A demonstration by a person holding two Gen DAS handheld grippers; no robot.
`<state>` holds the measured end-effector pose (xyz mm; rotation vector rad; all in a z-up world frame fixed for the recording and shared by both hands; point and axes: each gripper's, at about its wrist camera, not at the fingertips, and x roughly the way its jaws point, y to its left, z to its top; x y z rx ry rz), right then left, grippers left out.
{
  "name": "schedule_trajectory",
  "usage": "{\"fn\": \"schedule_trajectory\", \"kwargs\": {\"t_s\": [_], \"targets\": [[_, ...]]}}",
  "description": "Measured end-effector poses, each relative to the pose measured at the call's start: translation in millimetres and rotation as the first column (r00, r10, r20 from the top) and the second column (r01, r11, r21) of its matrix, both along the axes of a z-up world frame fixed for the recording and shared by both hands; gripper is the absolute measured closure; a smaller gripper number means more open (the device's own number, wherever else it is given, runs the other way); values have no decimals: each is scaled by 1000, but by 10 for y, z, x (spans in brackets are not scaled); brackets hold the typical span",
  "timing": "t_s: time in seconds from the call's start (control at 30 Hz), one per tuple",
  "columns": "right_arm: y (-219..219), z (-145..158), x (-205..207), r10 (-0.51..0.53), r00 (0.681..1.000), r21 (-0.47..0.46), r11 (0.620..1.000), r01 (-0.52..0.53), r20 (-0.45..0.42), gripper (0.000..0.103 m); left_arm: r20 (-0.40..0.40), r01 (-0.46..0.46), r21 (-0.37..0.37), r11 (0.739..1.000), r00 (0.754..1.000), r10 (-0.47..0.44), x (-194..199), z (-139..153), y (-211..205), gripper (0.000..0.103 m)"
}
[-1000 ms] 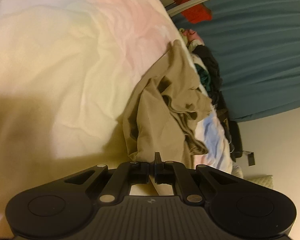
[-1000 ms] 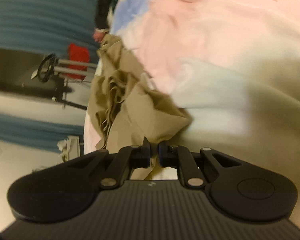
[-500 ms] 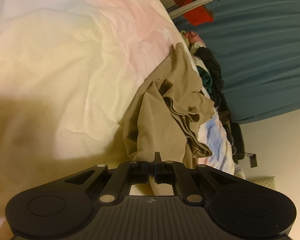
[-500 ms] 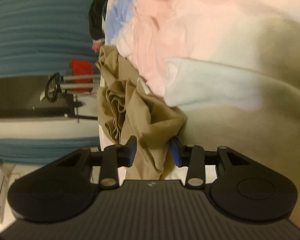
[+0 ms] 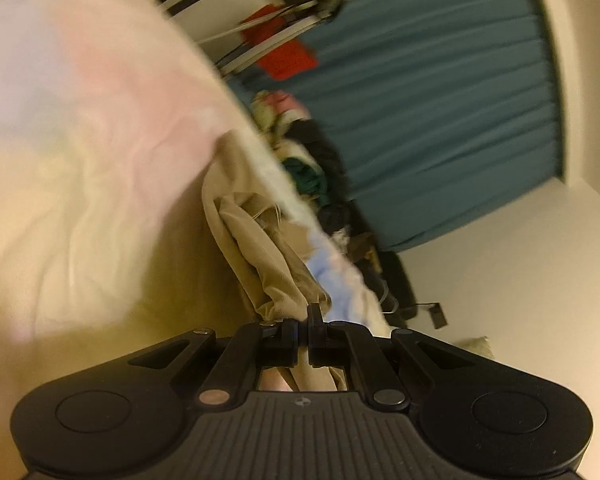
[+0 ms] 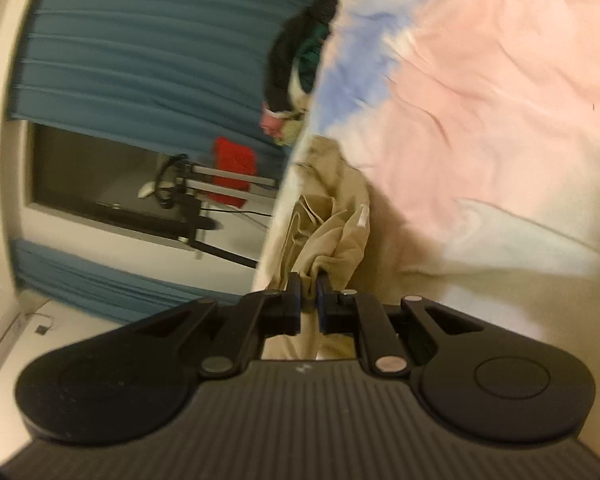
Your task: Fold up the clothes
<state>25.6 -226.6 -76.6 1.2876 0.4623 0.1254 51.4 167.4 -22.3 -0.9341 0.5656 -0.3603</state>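
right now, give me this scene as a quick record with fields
surface: pastel bedsheet
garment: tan garment, bunched, near the sheet's edge
left gripper: shut on the tan garment
right gripper: shut on the tan garment
other clothes: dark clothes pile beyond the garment
backdrop: teal curtain
fold: not yet made

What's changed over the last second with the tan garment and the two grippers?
The right gripper, whose jaws stood open around a fold half a second ago, is now shut on the tan garment. Both grippers have lifted it, so it hangs bunched above the pastel bedspread. The left gripper stayed clamped on the garment throughout.
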Motion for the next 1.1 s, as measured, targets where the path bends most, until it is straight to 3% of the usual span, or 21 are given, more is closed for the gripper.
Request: {"fn": "schedule_trajectory", "kwargs": {"t_s": [0.17,0.33,0.47,0.63,0.8,0.97,1.1], "targets": [[-7,348,-589,0,994,-81,997,9,108,93,24,6,-1,1000,1000,-6,-655,195,31,99],[29,287,-1460,-11,991,-75,997,21,132,93,-11,0,-6,1000,1000,0,-1435,202,40,99],[-8,238,-1838,-39,991,-70,996,49,128,93,-36,14,-26,1000,999,-15,-1745,191,81,99],[-85,481,-1371,21,995,-112,994,-10,97,92,-55,-18,21,1000,998,19,-1355,387,24,99],[-22,741,-499,37,998,-177,984,-29,43,92,-73,-54,127,990,995,63,-591,590,-113,98],[54,675,349,15,1000,-222,975,-16,-8,92,-41,-103,262,959,992,118,134,530,-317,98],[40,424,744,5,999,-252,968,-15,-40,92,-38,-94,297,950,993,110,547,292,-391,97]]}}
